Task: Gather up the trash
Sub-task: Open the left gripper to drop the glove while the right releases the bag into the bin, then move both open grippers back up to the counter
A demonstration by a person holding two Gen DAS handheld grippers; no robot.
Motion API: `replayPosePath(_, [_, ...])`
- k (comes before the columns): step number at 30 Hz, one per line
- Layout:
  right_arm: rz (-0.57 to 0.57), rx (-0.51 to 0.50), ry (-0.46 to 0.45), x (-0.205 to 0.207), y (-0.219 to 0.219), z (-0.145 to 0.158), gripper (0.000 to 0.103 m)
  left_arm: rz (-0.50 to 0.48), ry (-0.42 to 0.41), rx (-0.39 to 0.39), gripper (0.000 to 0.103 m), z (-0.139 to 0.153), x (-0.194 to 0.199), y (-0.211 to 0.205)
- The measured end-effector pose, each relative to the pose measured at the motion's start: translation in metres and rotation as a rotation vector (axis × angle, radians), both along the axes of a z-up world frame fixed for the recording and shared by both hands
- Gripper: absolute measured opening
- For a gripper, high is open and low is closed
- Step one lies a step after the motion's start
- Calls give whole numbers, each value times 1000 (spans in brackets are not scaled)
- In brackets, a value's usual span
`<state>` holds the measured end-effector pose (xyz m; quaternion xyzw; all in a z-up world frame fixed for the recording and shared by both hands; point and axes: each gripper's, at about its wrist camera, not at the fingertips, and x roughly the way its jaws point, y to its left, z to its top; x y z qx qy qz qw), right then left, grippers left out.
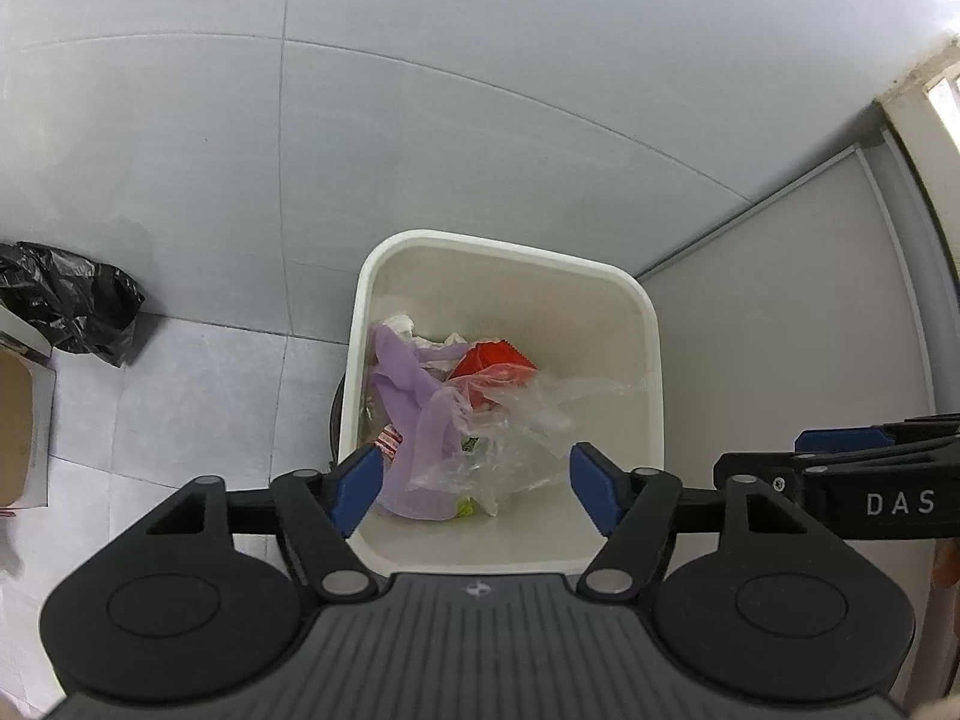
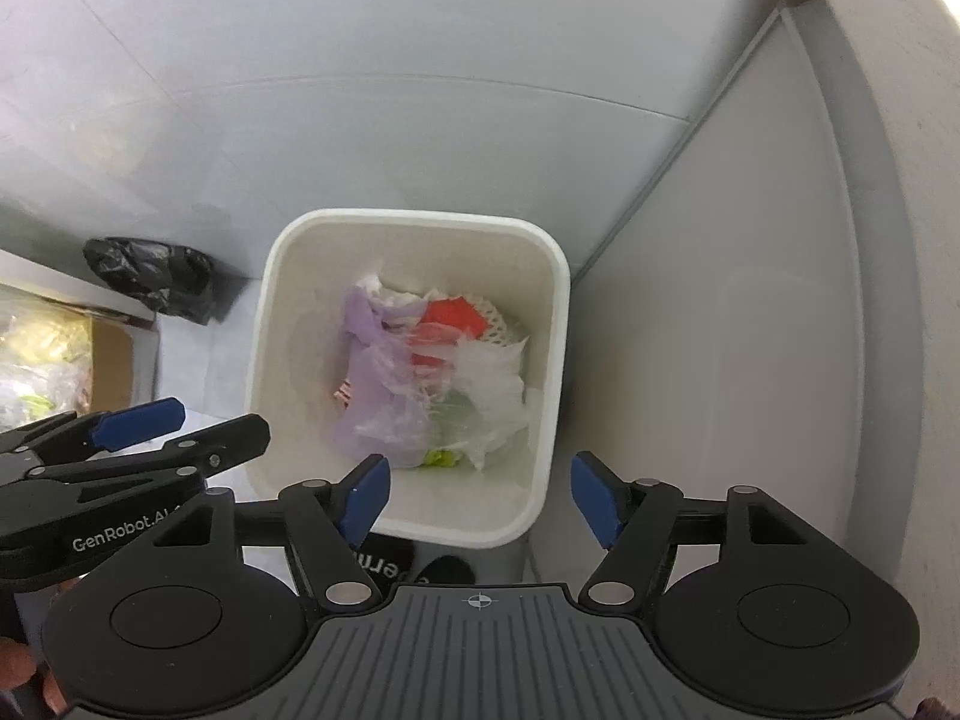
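While both claws hung over the floor, nothing was gripped by either. At far left a box (image 1: 18,420) was seen on the floor, with a black bag (image 1: 66,306) crumpled just beside it against the wall. Further right, the left claw (image 1: 474,489) was held released above the near rim of the white bin (image 1: 510,252), its blue pads spread wide and empty. Inside the bin the trash was found: a purple bag (image 1: 408,396), white paper, a red wrapper (image 1: 486,360) and a clear bag (image 1: 528,414), tangled in one loose pile. At far right the right claw (image 2: 480,495) was likewise spread and empty, poised over the bin's near right corner, with a cabinet panel (image 2: 690,360) close beside the bin.

Several risks were judged likely. Thin film could be pinched at one fold only, so that the clear bag would slide free or tear while lifted. Because the pieces were intertwined, the red wrapper or paper might be dragged out and dropped on the floor. The light bin could be tipped if a pad were caught on its rim. With both claws close together, a collision between them could be caused by reaching in at once.
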<state>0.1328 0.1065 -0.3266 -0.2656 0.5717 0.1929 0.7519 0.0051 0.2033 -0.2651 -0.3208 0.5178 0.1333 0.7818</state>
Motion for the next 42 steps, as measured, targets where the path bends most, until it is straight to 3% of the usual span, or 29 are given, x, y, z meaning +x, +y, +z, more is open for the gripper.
replayPosePath(5, [30, 47, -9, -10, -2, 10, 72, -16, 19, 10, 76, 6, -2, -1])
replayPosePath(13, [82, 207, -49, -34, -11, 47, 79, -75, 55, 68, 96, 25, -7, -7])
replayPosePath(18, [116, 283, -120, -51, -22, 77, 81, -58, 55, 62, 99, 40, -8, -12])
replayPosePath(24, [129, 365, -218, -68, -47, 112, 86, -113, 23, 99, 101, 64, -6, -27])
replayPosePath(34, [-6, 435, -461, -83, -126, 159, 99, -209, -100, 162, 102, 119, 16, -65])
replayPosePath(42, [-249, 438, -599, -71, -216, 174, 101, -335, -193, 194, 102, 162, 40, -109])
